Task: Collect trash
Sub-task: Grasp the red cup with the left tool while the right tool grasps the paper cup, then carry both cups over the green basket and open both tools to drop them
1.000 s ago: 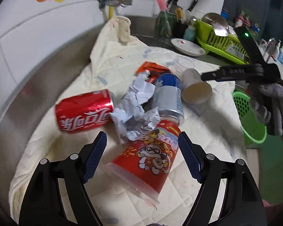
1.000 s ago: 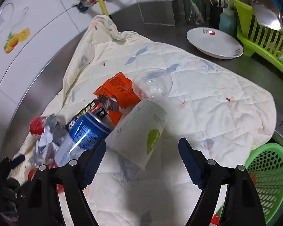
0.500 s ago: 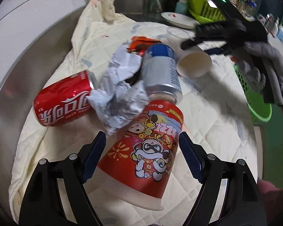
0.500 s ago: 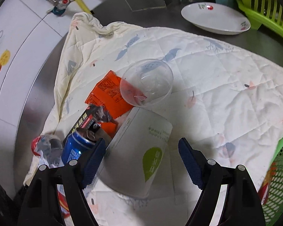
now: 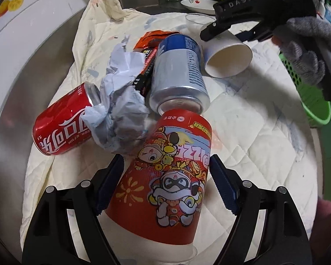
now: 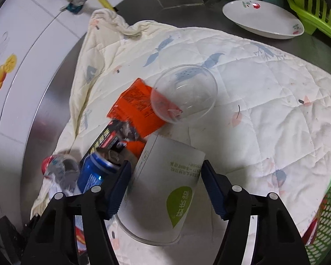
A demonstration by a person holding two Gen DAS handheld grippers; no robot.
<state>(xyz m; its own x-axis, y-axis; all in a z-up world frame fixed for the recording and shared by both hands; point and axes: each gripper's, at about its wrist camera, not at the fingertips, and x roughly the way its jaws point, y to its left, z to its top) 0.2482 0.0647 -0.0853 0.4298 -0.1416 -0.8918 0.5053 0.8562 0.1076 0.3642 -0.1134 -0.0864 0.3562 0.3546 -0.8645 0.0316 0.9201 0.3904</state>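
A red printed paper cup (image 5: 165, 181) lies on its side between the fingers of my left gripper (image 5: 166, 181), which is open around it. Beyond it lie a silver-blue can (image 5: 178, 72), crumpled paper (image 5: 119, 108) and a red cola can (image 5: 64, 125). My right gripper (image 6: 163, 187) is open around a white paper cup (image 6: 165, 190) lying on its side; that cup also shows in the left wrist view (image 5: 228, 57). A clear plastic bowl (image 6: 184, 93), an orange wrapper (image 6: 136, 106) and a dark packet (image 6: 108, 139) lie just beyond.
The trash lies on a cream quilted cloth (image 6: 264, 101) over a steel counter (image 5: 33, 61). A green mesh basket (image 6: 328, 216) stands at the right edge. A white dish (image 6: 262, 19) and a green dish rack (image 6: 298, 2) are at the back.
Both grippers have moved forward and down. The red cup now lies between my left fingers and the white cup between my right fingers. Both stay open.
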